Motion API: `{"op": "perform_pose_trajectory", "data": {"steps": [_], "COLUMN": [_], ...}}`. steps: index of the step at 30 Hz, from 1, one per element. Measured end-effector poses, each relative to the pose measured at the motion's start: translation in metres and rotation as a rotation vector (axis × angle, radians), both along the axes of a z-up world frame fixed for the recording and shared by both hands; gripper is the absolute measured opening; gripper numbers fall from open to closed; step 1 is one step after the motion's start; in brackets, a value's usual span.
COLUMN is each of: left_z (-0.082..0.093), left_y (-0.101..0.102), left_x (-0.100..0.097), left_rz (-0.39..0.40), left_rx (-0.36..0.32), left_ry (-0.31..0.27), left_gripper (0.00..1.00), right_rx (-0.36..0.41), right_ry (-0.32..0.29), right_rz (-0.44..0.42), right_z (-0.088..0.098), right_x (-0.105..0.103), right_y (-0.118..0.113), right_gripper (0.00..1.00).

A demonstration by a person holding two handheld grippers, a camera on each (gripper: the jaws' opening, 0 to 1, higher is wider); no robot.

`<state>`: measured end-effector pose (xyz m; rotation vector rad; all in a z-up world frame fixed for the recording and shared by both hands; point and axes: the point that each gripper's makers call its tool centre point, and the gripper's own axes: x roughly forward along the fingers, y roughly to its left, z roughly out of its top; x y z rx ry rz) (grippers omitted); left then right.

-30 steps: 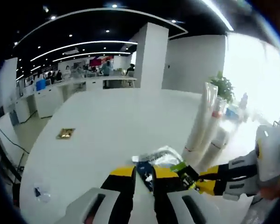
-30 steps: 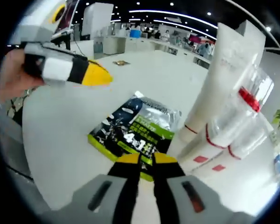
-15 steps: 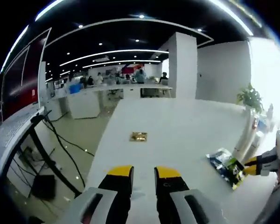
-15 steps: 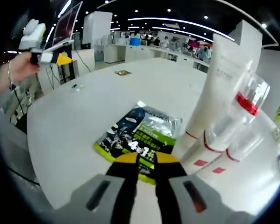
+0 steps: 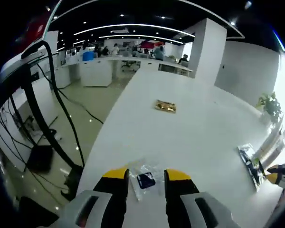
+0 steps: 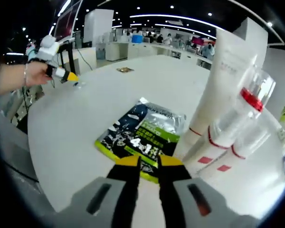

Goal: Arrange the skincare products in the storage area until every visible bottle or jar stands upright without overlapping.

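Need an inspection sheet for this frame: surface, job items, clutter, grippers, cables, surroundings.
Surface: white table, mostly bare.
Job's things: white tubes standing upright together at the table's right; flat green-and-black sachet beside them.
Clutter: small clear packet; gold packet.
Grippers: left gripper open around the clear packet; right gripper open at the sachet's near edge.
Cables: black cables hang to the floor.
Surroundings: open office, white counters, potted plant.

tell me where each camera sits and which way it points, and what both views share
Left gripper view: rides the left gripper, low over the table edge, looking down the white table over a small clear sachet between its open jaws.
Right gripper view: rides the right gripper, facing the green-black packet and white tubes; a hand shows.
Shared: the packet, the gold packet.
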<state>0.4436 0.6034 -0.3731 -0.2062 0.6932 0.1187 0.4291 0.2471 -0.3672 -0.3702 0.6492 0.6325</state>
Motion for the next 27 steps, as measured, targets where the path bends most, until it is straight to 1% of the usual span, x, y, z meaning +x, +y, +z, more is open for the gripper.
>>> {"op": "perform_pose_trajectory", "data": {"steps": [1,2,3,4,5,6,7,10,13,15,17,18,19,20,21,22,24,27], "left_z": [-0.004,-0.012,-0.011,-0.010,-0.011,-0.009,-0.009,-0.009,-0.009,-0.009,-0.010,-0.010,-0.009,-0.011,-0.010,-0.010,-0.010,-0.009], "left_y": [-0.003,-0.004,-0.002,0.005,0.007,0.008,0.008,0.005,0.002,0.000,0.001,0.002,0.007,0.004,-0.002,-0.002,-0.003,-0.009], "left_x": [0.000,-0.001,-0.002,-0.001,-0.001,0.001,0.001,-0.002,-0.002,-0.004,-0.006,-0.007,-0.009,-0.011,-0.010,-0.011,-0.012,-0.014], "left_rz": [-0.013,-0.023,-0.021,-0.014,-0.009,-0.005,0.002,-0.023,-0.050,-0.074,-0.067,-0.065,-0.089,-0.109,-0.115,-0.130,-0.135,-0.177], "left_rx": [-0.013,-0.013,0.002,0.048,0.052,0.036,0.027,0.046,0.059,0.092,0.098,0.101,0.179,0.184,0.191,0.211,0.223,0.255], "left_ry": [0.021,0.058,0.057,0.052,0.058,0.046,0.050,0.064,0.072,0.089,0.094,0.095,0.104,0.112,0.104,0.106,0.107,0.111], "left_gripper": [0.30,0.31,0.30,0.30,0.30,0.30,0.30,0.31,0.25,0.21,0.11,0.03,0.01,0.01,0.01,0.01,0.01,0.00], "right_rx": [0.003,0.008,0.009,0.009,0.008,0.007,0.007,0.005,0.000,-0.006,-0.009,-0.011,-0.012,-0.012,-0.011,-0.012,-0.012,-0.005], "right_ry": [0.000,0.000,-0.001,-0.002,-0.003,-0.004,-0.004,-0.001,0.002,0.004,0.007,0.007,0.006,0.006,0.006,0.005,0.004,0.000], "right_rz": [-0.004,-0.009,-0.009,-0.009,-0.010,-0.009,-0.008,-0.001,0.004,0.008,0.011,0.012,0.013,0.014,0.014,0.014,0.011,0.010], "right_z": [0.000,0.002,0.002,0.002,0.002,0.003,0.003,0.002,0.000,-0.001,-0.002,-0.002,-0.002,-0.002,-0.002,-0.001,-0.001,0.001], "right_x": [0.001,0.001,0.001,0.001,0.001,0.001,0.001,0.000,-0.001,-0.002,-0.002,-0.002,-0.002,-0.003,-0.003,-0.003,-0.002,-0.002], "right_y": [-0.001,-0.001,-0.001,-0.001,-0.001,-0.001,-0.001,0.001,0.002,0.003,0.003,0.003,0.003,0.003,0.003,0.003,0.003,0.004], "right_gripper": [0.15,0.15,0.15,0.15,0.15,0.15,0.15,0.15,0.15,0.15,0.15,0.15,0.15,0.15,0.15,0.15,0.15,0.15]}}
